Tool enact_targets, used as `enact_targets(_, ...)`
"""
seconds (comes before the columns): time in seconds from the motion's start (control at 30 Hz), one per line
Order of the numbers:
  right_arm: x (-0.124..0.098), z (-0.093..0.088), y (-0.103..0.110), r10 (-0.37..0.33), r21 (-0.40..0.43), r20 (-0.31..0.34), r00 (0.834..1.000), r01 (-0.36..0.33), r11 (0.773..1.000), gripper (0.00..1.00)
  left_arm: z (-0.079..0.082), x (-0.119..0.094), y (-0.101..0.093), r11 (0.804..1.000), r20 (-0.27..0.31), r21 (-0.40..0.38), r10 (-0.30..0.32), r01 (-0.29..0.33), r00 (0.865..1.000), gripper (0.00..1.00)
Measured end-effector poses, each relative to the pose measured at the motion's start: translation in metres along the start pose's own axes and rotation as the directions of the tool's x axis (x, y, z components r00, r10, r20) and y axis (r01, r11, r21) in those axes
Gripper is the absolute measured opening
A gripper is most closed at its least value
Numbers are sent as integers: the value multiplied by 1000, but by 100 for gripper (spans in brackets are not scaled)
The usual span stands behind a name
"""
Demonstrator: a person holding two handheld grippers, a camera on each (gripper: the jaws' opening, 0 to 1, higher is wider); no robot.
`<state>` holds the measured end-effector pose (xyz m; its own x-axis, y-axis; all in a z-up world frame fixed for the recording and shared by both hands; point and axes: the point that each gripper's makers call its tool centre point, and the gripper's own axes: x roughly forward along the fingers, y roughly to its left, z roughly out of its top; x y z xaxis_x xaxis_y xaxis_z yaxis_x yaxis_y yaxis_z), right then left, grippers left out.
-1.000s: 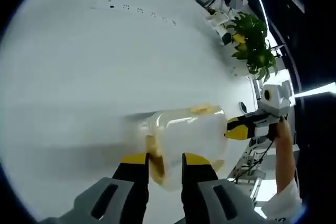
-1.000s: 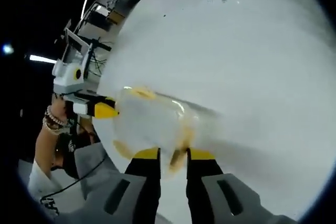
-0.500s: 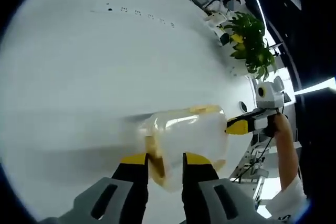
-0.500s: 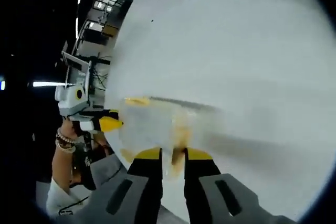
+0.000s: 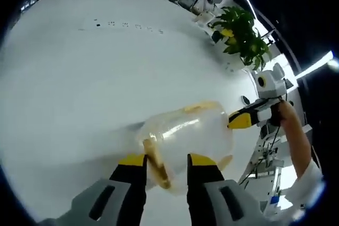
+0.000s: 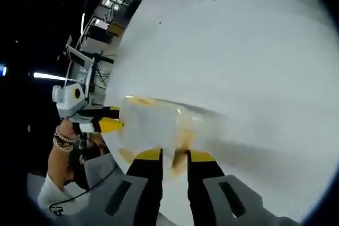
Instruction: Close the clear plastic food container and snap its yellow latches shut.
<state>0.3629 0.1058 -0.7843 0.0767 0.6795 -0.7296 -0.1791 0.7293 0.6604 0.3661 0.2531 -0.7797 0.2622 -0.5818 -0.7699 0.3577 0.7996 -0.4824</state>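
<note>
- Clear plastic food container [image 5: 185, 133]: lies on the white table [image 5: 95, 78], lid already down on the body; held at 2 opposite ends, 1 gripper at each.
- Left gripper [image 5: 165, 158]: its 2 yellow-tipped jaws stand narrowly apart around the near end, a yellow latch [image 5: 156, 161] between them; whether they pinch or merely bracket the latch, I cannot tell.
- Right gripper [image 6: 174, 155]: jaws likewise close-set around the latch [image 6: 180, 154] at its own end; grip not clear either; in the left gripper view its tip [image 5: 241, 121] touches the container's far end.
- Further latches: 1 on the long side [image 5: 198, 107]; 1 low at the right corner [image 5: 224, 161]; seated or loose, too blurred to tell.
- Change over the last second: both views tilt slightly; jaw gaps and container stay much as they were; no latch visibly snaps.
- Judgement: the end-latch pressing step is under way, not confirmed done; the side latches probably remain.
- Potted plant [image 5: 241, 35]: stands well apart at the table's far edge.
</note>
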Motion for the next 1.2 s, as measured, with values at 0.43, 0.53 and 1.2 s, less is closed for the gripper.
enact_targets(0.43,-8,9,-5,-196,-317,54,979,203,926,30,52,-21,-16,915,322,381,4,-133,947,48)
enact_targets(0.53,-10,14,-7,-256,-399,78,964,265,878,37,54,-21,-39,898,334,435,-94,-65,938,47)
enact_targets(1.2,2,26,58,-192,-733,145,971,236,638,21,23,3,-71,806,227,589,-226,52,947,21)
